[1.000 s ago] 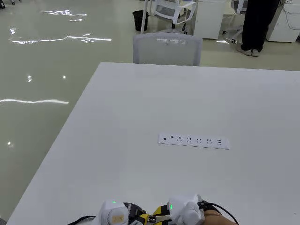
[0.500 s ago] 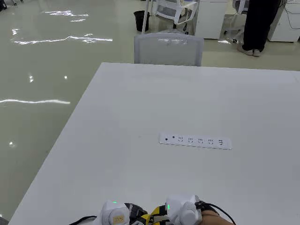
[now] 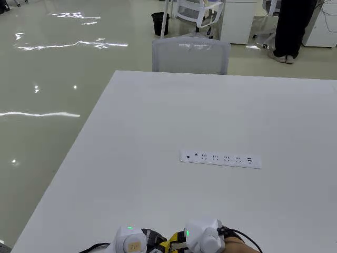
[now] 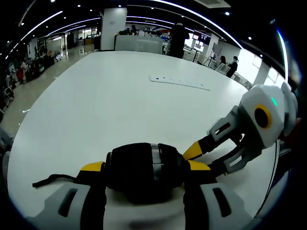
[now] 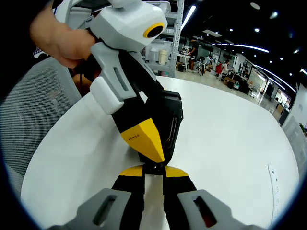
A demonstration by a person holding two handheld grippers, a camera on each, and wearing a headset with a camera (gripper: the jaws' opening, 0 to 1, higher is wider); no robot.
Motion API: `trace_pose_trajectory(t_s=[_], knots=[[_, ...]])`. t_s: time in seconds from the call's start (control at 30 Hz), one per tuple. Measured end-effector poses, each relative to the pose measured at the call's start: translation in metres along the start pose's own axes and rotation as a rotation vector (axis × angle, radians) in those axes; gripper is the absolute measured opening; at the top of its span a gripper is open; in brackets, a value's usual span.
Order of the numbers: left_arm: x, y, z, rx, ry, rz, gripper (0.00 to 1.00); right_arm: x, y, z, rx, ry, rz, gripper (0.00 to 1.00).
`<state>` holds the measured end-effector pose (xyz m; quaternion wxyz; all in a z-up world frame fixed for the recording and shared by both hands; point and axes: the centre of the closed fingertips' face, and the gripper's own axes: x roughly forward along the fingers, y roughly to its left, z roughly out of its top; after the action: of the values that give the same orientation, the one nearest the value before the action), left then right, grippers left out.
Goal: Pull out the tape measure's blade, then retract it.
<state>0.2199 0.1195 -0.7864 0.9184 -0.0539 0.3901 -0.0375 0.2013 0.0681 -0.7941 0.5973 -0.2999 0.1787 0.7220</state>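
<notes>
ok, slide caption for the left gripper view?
Left gripper clamps the tape measure, right gripper pinches its blade tip; power strip beyond.

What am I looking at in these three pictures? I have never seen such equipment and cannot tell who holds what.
There is no robot: a person holds two handheld tools, each ending in a two-fingered claw. The head view comes from a camera on the person's head, looking down at a large white table. The two round pictures come from cameras riding on the claws. On the table lies a long white power strip; a grey chair stands at the far edge. The left claw grips a black round tape measure by its case. The right claw has its yellow tips pressed together at that case, where the blade should come out; the blade is too small to see.
</notes>
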Motion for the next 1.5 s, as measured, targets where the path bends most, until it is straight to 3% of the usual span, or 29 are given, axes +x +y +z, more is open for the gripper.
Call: trace_pose_trajectory(t_s=[0.43,1.2,1.5], knots=[[-0.006,-0.001,0.002,0.010,0.005,-0.006,0.62,0.000,0.001,0.000,0.003,-0.022,-0.001,0.13],[-0.005,-0.002,0.002,-0.056,0.013,-0.072,0.62,0.003,-0.002,-0.003,0.001,-0.013,-0.026,0.13],[-0.014,-0.003,0.017,-0.068,-0.022,-0.097,0.61,0.003,-0.001,-0.004,0.015,-0.007,-0.037,0.13]])
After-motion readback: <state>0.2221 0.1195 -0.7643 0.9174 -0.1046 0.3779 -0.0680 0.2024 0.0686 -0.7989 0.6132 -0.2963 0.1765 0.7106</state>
